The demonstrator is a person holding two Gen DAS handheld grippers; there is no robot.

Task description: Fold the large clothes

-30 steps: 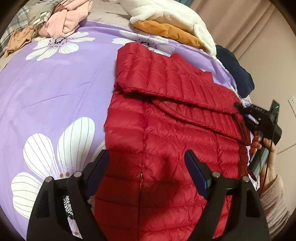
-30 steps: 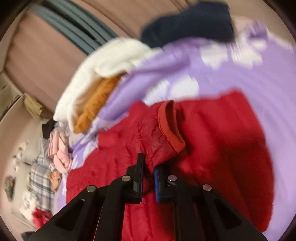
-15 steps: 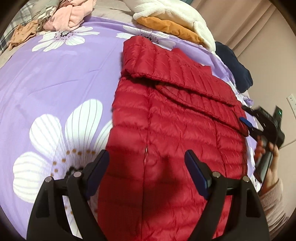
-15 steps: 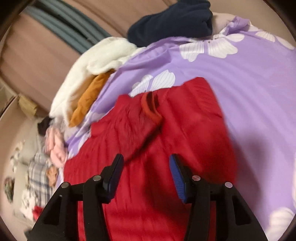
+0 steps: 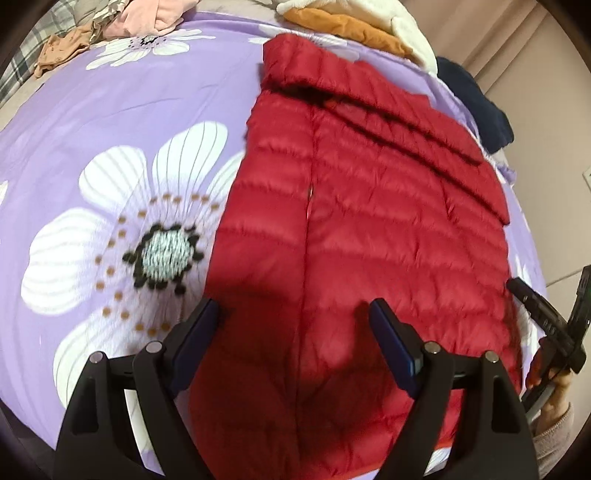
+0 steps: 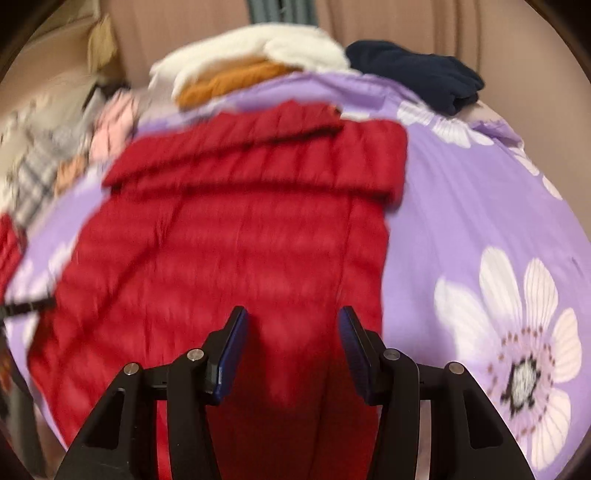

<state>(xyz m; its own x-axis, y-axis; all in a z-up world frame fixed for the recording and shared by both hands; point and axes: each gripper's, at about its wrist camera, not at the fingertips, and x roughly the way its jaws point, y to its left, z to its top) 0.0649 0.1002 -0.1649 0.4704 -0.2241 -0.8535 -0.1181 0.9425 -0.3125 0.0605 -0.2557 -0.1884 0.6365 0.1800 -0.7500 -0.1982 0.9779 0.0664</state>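
A red quilted down jacket [image 5: 369, 221] lies flat on a purple bedsheet with white flowers [image 5: 110, 147]. Its sleeves are folded across the far end. My left gripper [image 5: 295, 332] is open and empty, hovering over the jacket's near hem. My right gripper [image 6: 293, 343] is open and empty over the near part of the jacket [image 6: 240, 240]. The right gripper also shows at the right edge of the left wrist view [image 5: 546, 325], beside the jacket's side.
A pile of white and orange clothes [image 5: 354, 18] and a navy garment [image 5: 476, 107] lie at the bed's far end. Pink and plaid clothes [image 5: 140, 18] lie at the far left. A beige wall [image 5: 546, 129] is to the right.
My right gripper let go of the sleeve cuff, opened, and drew back towards the jacket's near end. My left gripper also drew back towards the hem, still open.
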